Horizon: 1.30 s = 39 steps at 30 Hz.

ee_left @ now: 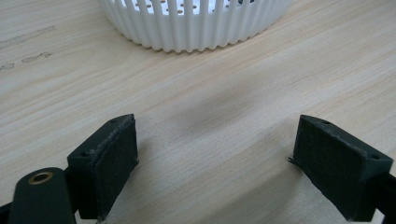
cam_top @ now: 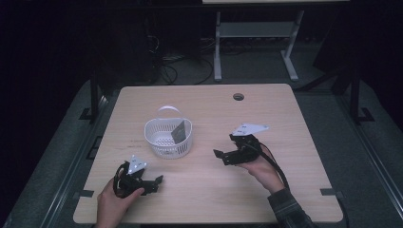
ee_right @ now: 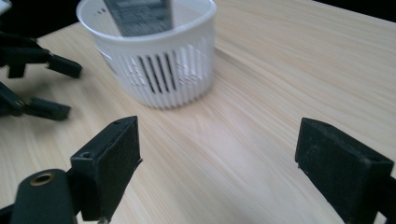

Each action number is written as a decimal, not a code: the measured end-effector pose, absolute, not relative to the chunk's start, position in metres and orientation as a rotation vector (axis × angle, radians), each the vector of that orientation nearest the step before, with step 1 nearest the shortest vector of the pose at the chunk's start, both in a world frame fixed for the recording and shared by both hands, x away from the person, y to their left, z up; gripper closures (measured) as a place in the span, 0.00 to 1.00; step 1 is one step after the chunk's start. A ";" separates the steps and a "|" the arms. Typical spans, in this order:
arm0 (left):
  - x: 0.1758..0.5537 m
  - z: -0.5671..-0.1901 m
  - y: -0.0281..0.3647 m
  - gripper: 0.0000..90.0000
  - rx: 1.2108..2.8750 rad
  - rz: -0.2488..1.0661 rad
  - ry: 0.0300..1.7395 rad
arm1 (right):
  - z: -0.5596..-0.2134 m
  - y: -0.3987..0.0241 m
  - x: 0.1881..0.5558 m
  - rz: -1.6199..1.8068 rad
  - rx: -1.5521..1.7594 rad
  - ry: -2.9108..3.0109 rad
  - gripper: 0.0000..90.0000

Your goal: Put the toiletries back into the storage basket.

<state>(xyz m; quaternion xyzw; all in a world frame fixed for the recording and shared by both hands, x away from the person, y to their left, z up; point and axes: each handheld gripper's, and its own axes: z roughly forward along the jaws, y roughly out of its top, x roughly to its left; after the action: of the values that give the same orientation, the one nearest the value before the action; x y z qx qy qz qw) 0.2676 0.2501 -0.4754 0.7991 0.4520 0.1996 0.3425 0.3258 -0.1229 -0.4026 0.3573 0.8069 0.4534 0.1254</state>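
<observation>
White slotted basket [cam_top: 168,137] near the middle of the wooden table [cam_top: 285,114], dark flat packet [cam_top: 179,131] leaning inside it, left gripper [cam_top: 154,183] jaws spread wide and empty before it, right gripper [cam_top: 219,156] likewise parted, beside the basket.

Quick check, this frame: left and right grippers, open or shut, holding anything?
Left gripper: open, holding nothing, over bare table.
Right gripper: open, holding nothing, pointing toward the white basket.
</observation>
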 end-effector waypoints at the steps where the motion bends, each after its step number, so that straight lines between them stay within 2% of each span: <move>1: 0.268 -0.475 0.250 0.14 2.080 0.519 1.173 | -0.404 -0.127 0.324 1.326 1.044 2.342 0.15; 15: 0.268 -0.475 0.250 0.14 2.085 0.519 1.171 | -0.430 -0.187 0.290 1.268 1.169 2.274 0.14; 39: 0.267 -0.476 0.250 0.14 2.079 0.517 1.172 | -0.476 -0.244 0.254 0.996 1.303 2.185 0.13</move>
<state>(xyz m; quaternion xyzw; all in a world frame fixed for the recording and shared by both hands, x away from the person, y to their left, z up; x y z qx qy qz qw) 0.2666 0.2504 -0.4756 0.7998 0.4508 0.1989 0.3427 0.2536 -0.2438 -0.4762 0.4669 0.7832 0.3570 0.2031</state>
